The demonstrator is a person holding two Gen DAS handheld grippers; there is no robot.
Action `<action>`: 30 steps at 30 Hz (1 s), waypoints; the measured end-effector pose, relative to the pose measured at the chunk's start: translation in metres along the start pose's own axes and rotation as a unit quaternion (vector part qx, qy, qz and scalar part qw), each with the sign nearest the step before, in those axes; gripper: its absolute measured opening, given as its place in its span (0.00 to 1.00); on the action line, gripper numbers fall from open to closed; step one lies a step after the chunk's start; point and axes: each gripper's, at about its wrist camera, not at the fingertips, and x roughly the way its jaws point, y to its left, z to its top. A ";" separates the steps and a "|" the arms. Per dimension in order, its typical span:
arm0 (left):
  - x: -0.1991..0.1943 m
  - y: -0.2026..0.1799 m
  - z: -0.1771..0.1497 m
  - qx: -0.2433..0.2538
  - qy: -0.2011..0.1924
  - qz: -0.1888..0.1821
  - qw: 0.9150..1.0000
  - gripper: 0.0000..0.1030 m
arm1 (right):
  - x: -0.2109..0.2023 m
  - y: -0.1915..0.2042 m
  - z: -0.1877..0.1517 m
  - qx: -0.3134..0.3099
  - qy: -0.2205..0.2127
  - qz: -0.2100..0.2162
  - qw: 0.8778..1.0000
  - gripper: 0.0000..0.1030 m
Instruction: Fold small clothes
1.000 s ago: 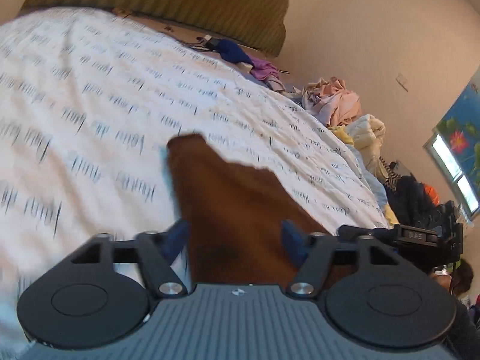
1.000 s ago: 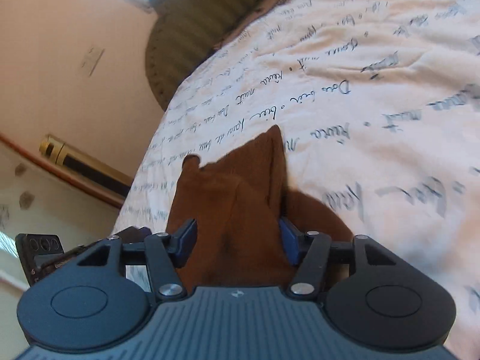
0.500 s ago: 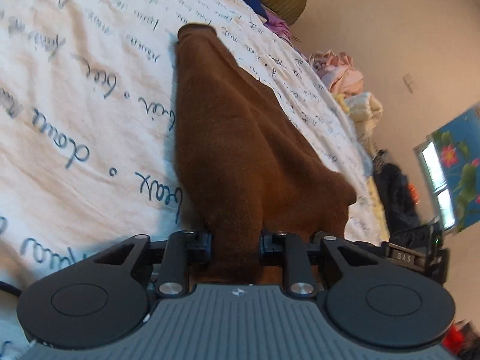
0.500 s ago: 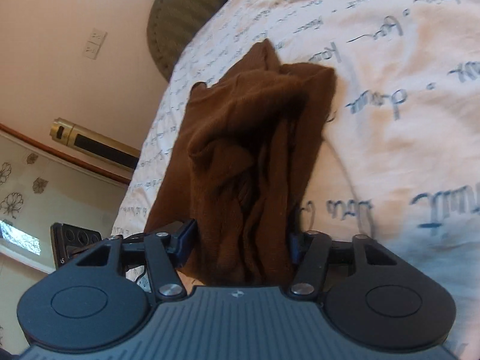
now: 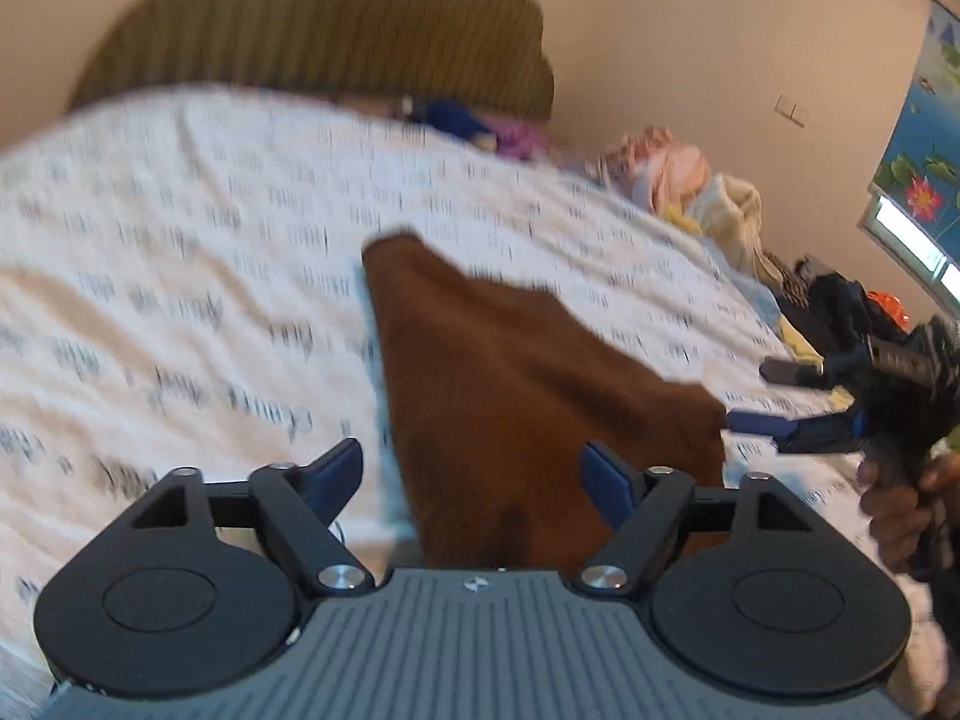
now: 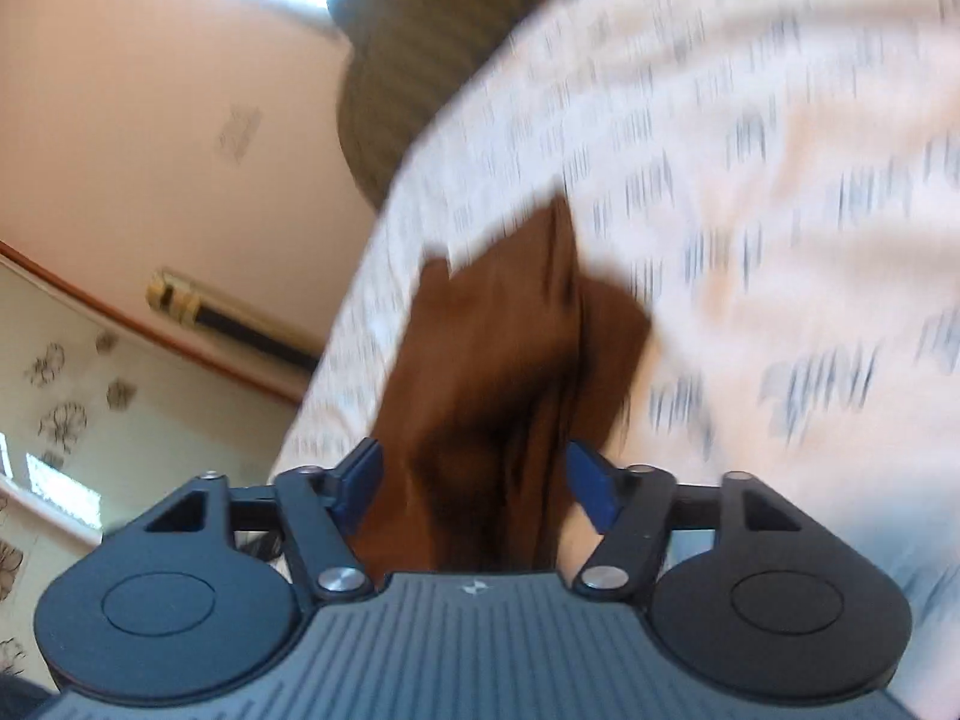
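A brown knitted garment (image 5: 510, 384) lies on the white bed sheet with dark script print (image 5: 180, 276). In the left wrist view my left gripper (image 5: 474, 474) is open, its blue pads spread wide over the garment's near edge without gripping it. My right gripper (image 5: 780, 420) shows at the right, held in a hand, its blue fingers at the garment's right corner. In the right wrist view my right gripper (image 6: 474, 480) is open, with the brown garment (image 6: 504, 372) bunched in folds between and beyond its pads. Both views are motion-blurred.
A green striped headboard (image 5: 336, 36) stands at the far end of the bed. A heap of clothes (image 5: 678, 174) lies along the bed's right side, with dark items (image 5: 840, 306) further right. A wall and a dark tube (image 6: 228, 318) lie left of the bed.
Both grippers were shut on the brown garment half a second ago; now both are open and drawn back. The garment lies released on the sheet.
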 end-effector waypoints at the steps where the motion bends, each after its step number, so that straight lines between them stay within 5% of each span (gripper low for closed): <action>1: 0.001 -0.008 0.001 0.008 -0.010 0.003 1.000 0.75 | -0.002 0.002 0.010 -0.001 -0.013 -0.004 1.000 0.68; 7: 0.023 -0.046 -0.023 0.080 -0.028 0.038 0.996 0.74 | 0.046 -0.005 0.034 0.008 0.058 -0.076 0.995 0.67; 11: 0.035 -0.057 -0.044 0.115 -0.014 0.037 0.993 0.77 | 0.045 -0.007 0.021 0.035 0.041 -0.034 0.998 0.66; 13: 0.040 -0.059 -0.049 0.129 -0.010 0.044 0.991 0.80 | 0.044 -0.004 0.023 0.038 0.022 -0.024 0.999 0.55; 15: 0.044 -0.058 -0.050 0.128 -0.007 0.044 0.991 0.83 | 0.050 -0.004 0.027 0.033 0.017 -0.031 0.999 0.24; 16: 0.046 -0.056 -0.050 0.125 -0.005 0.044 0.991 0.86 | 0.055 -0.004 0.029 0.026 0.017 -0.041 0.999 0.18; 20: 0.051 -0.048 -0.053 0.107 0.004 0.051 0.993 0.93 | 0.070 -0.006 0.033 0.022 0.029 -0.053 0.998 0.13; 21: 0.050 -0.046 -0.053 0.099 0.006 0.048 0.994 0.93 | 0.071 -0.003 0.033 0.010 0.024 -0.057 0.998 0.06; 25: 0.050 -0.044 -0.052 0.089 0.015 0.036 0.995 0.93 | 0.059 0.013 0.046 -0.042 -0.012 -0.070 0.997 0.06; 27: 0.054 -0.041 -0.052 0.078 0.021 0.030 0.996 0.95 | 0.053 -0.007 0.056 -0.019 -0.027 -0.095 0.995 0.01; 30: 0.053 -0.035 -0.049 0.063 0.025 0.018 0.998 0.95 | 0.063 -0.035 0.052 -0.005 0.006 -0.134 0.991 0.01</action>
